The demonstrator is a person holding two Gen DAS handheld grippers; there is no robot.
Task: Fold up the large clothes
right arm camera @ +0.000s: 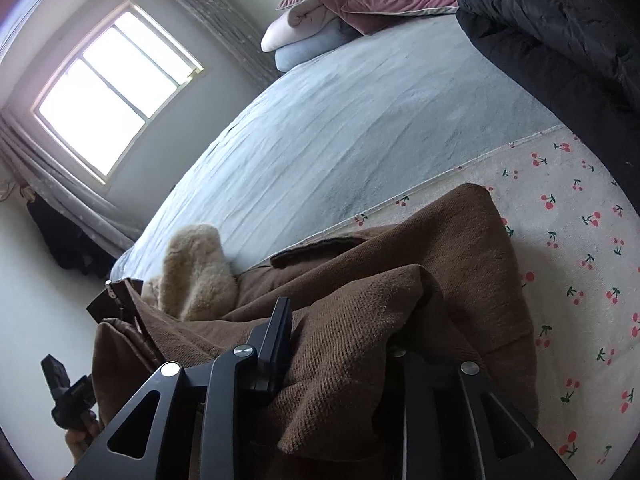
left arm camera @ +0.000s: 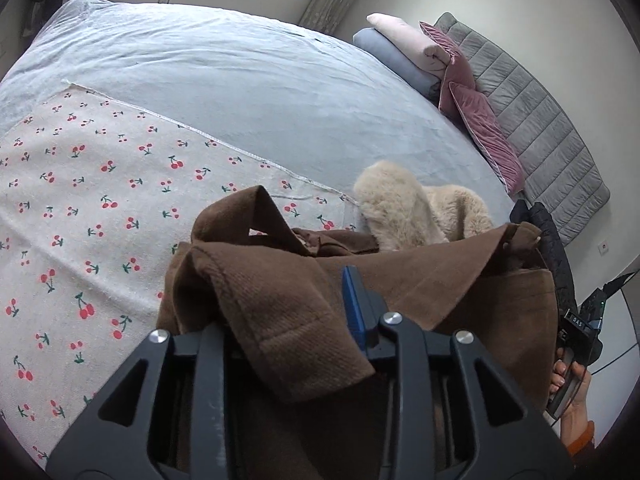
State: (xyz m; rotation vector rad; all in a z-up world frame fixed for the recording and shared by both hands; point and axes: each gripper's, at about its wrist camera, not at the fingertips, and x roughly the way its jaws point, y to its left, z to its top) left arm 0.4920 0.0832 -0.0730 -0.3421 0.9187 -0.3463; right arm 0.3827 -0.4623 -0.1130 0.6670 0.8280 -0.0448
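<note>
Left gripper: jaws part-open, thick fold of the brown coat draped between and over them; only the blue finger shows, so whether the pads press the cloth I cannot tell. Right gripper: same picture, one dark finger visible, the other buried under a bunched brown fold; grip cannot be told.

Coat lies heaped on the near part of the cherry-print sheet, its cream fur collar toward the blue blanket.

Progress, judged: early. Coat is bunched, not flat, no clean fold visible; spreading and folding remain.

Room: wide bare sheet left of the coat, open blanket beyond. Black padded jacket and pillows crowd the right side.
</note>
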